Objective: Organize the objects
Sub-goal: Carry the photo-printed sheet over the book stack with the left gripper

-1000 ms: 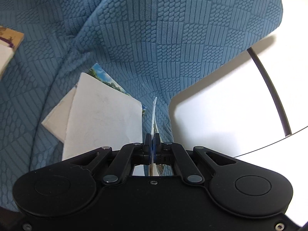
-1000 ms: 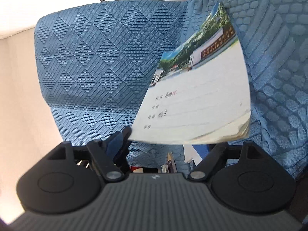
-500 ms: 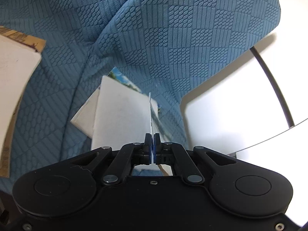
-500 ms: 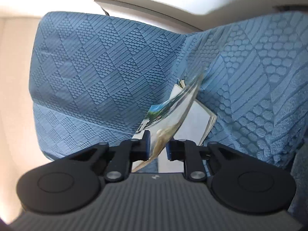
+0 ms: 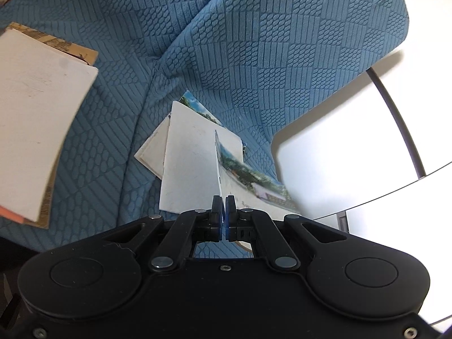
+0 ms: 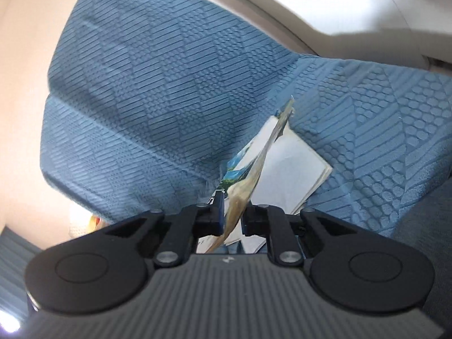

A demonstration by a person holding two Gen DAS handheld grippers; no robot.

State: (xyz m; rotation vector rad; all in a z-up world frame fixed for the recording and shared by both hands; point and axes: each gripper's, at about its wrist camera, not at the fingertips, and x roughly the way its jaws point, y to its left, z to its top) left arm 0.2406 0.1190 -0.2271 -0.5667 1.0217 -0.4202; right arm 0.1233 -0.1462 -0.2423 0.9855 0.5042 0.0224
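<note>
Left wrist view: left gripper [image 5: 223, 212] pinches a booklet [image 5: 248, 183] edge-on above a pile [image 5: 186, 166] of booklets on a blue sofa [image 5: 254, 56]. Right wrist view: right gripper [image 6: 234, 212] jaws, just closing, hold a notebook [image 6: 248, 178] between them, above the same pile.

You are in a home living space, at a sofa. Ahead of both jaws spreads its blue textured cover [image 5: 254, 56], quilted in patches of ribs and scales over seat and backrest [image 6: 169, 84]. Loose booklets [image 5: 192, 155] lie on it just beyond the left jaws, and a pale floor [image 5: 339, 141] shows right of them.
</note>
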